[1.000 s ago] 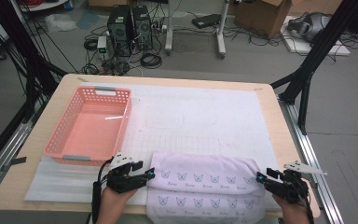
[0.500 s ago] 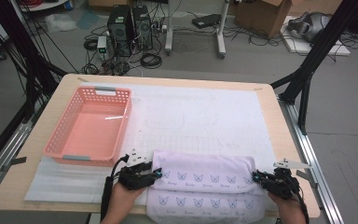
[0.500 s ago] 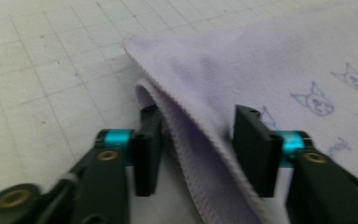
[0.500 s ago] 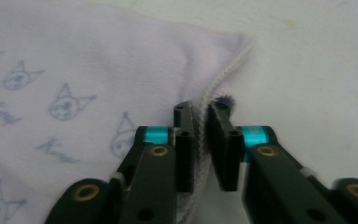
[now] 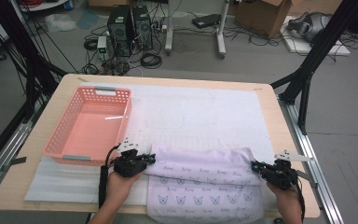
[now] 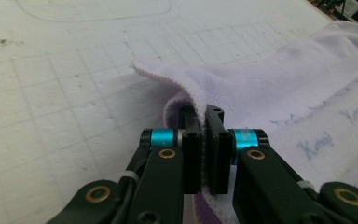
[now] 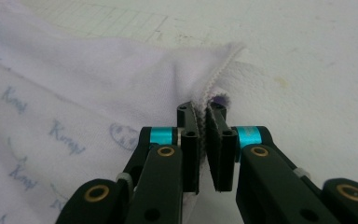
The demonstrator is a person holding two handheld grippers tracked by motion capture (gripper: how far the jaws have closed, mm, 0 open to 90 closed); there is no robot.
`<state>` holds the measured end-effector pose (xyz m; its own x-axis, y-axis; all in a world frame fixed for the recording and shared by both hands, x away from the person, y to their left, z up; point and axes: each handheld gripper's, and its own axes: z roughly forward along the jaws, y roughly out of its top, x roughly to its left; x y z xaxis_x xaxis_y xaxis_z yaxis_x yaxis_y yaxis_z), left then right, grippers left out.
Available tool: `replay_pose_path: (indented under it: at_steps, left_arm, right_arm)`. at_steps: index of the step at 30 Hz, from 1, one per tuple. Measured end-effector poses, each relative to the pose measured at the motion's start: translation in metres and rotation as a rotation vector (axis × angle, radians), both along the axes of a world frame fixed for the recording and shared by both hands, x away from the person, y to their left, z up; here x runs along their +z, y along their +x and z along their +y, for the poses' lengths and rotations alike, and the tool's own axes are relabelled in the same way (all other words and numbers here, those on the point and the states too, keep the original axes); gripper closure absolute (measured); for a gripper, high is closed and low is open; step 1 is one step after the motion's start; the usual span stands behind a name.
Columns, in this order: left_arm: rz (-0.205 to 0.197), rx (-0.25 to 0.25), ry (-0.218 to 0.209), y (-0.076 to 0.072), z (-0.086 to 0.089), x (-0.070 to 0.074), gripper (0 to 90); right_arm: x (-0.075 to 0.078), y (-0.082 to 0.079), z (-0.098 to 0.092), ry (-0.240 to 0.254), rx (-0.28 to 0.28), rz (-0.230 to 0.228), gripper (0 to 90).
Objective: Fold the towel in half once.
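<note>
On the bench [image 5: 289, 140], my left gripper [image 5: 150, 159] has just closed on the soft lilac cloth [image 5: 200, 182]. My right gripper [image 5: 255, 165] has just clamped its stitched, folded corner.

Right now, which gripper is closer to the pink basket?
Left. The left gripper grips the cloth just beside the pink basket; the right gripper holds the cloth's far end.
</note>
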<state>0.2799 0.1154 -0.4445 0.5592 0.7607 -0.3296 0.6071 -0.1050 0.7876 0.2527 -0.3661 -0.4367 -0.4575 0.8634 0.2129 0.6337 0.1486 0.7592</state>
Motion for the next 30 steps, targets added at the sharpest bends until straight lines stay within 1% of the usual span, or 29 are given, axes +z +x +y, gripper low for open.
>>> replay_pose_path:
  at_steps: [1,2,3,4,5,6,7,8,9,11,12,13,14,15,17,18,19,20,21,22,23,24,25,26,27,28,29,30]
  left_arm:
    - [0.019,0.002,-0.020,-0.002,0.000,-0.001,86.0]
    - [0.039,-0.002,-0.028,-0.004,-0.001,-0.003,85.1]
    - [0.054,-0.004,-0.026,-0.008,-0.002,-0.003,82.7]
    - [0.056,-0.001,-0.006,-0.011,-0.003,-0.003,75.5]
    - [0.049,0.007,0.015,-0.015,-0.004,-0.003,66.9]
    - [0.027,0.011,0.044,-0.018,-0.004,-0.002,61.1]
    - [0.007,0.022,0.069,-0.021,-0.004,-0.001,56.4]
    - [-0.003,0.036,0.080,-0.023,-0.003,-0.001,50.6]
    - [-0.005,0.044,0.086,-0.023,-0.003,-0.001,46.4]
    - [0.015,0.035,0.094,-0.023,-0.005,-0.004,42.1]
    - [0.024,0.025,0.092,-0.023,-0.006,-0.005,41.8]
    - [0.004,0.023,0.100,-0.024,-0.009,-0.007,40.0]
    - [-0.005,0.019,0.110,-0.025,-0.011,-0.007,39.3]
    - [-0.014,0.014,0.111,-0.026,-0.014,-0.007,38.9]
    - [-0.042,0.006,0.139,-0.028,-0.018,-0.009,40.6]
    - [-0.063,0.010,0.179,-0.030,-0.022,-0.008,42.7]
    - [-0.077,0.007,0.201,-0.031,-0.024,-0.008,47.4]
    - [-0.086,0.001,0.210,-0.032,-0.025,-0.008,52.2]
    - [-0.089,-0.004,0.208,-0.032,-0.026,-0.008,56.3]
    - [-0.089,-0.025,0.199,-0.032,-0.026,-0.008,61.6]
    - [-0.091,-0.047,0.197,-0.033,-0.028,-0.008,70.2]
    - [-0.096,-0.052,0.199,-0.034,-0.030,-0.008,75.2]
    - [-0.098,-0.051,0.202,-0.034,-0.030,-0.008,78.0]
    - [-0.090,-0.054,0.194,-0.033,-0.030,-0.008,79.4]
    - [-0.078,-0.053,0.176,-0.032,-0.028,-0.009,80.3]
    - [-0.066,-0.050,0.159,-0.031,-0.027,-0.009,80.9]
    - [-0.058,-0.050,0.147,-0.030,-0.026,-0.009,81.4]
    - [-0.051,-0.050,0.141,-0.030,-0.025,-0.009,81.9]
  right_arm:
    - [-0.001,0.001,0.001,-0.009,0.003,0.002,84.8]
    - [-0.002,0.001,0.002,-0.031,0.003,-0.002,84.7]
    - [-0.002,0.000,0.003,-0.052,0.003,0.000,84.6]
    - [-0.002,-0.001,0.003,-0.062,0.006,0.002,84.4]
    - [-0.002,-0.001,0.003,-0.063,0.003,-0.001,84.2]
    - [-0.002,-0.002,0.002,-0.060,0.005,0.002,83.5]
    - [-0.002,-0.003,0.002,-0.057,0.005,-0.004,82.4]
    - [-0.001,-0.003,0.002,-0.058,0.003,-0.006,81.2]
    - [-0.001,-0.004,0.003,-0.062,0.004,-0.008,79.9]
    - [-0.002,-0.004,0.004,-0.073,0.006,-0.014,76.5]
    - [-0.002,-0.004,0.004,-0.066,0.009,-0.013,73.1]
    - [-0.002,-0.004,0.005,-0.063,0.010,-0.010,70.6]
    - [-0.002,-0.004,0.005,-0.060,0.012,-0.008,68.9]
    - [-0.003,-0.004,0.005,-0.062,0.015,-0.007,67.1]
    - [-0.004,-0.003,0.007,-0.072,0.020,-0.003,63.2]
    - [-0.005,-0.003,0.007,-0.076,0.022,0.000,61.0]
    - [-0.006,-0.002,0.009,-0.081,0.019,0.007,57.9]
    - [-0.006,-0.002,0.010,-0.087,0.017,0.012,55.6]
    - [-0.007,-0.001,0.010,-0.092,0.019,0.013,54.0]
    - [-0.007,-0.001,0.011,-0.100,0.017,0.009,52.5]
    - [-0.007,-0.001,0.012,-0.110,0.015,0.009,50.3]
    - [-0.008,-0.001,0.013,-0.123,0.007,0.009,46.7]
    - [-0.009,-0.001,0.014,-0.131,0.003,0.007,45.6]
    - [-0.009,-0.001,0.014,-0.132,0.002,0.003,45.5]
    - [-0.010,-0.001,0.014,-0.134,0.000,-0.001,45.6]
    - [-0.010,-0.002,0.015,-0.136,-0.002,-0.002,46.3]
    - [-0.010,-0.002,0.015,-0.137,-0.003,-0.002,49.6]
    - [-0.010,-0.002,0.014,-0.138,-0.006,0.002,58.4]
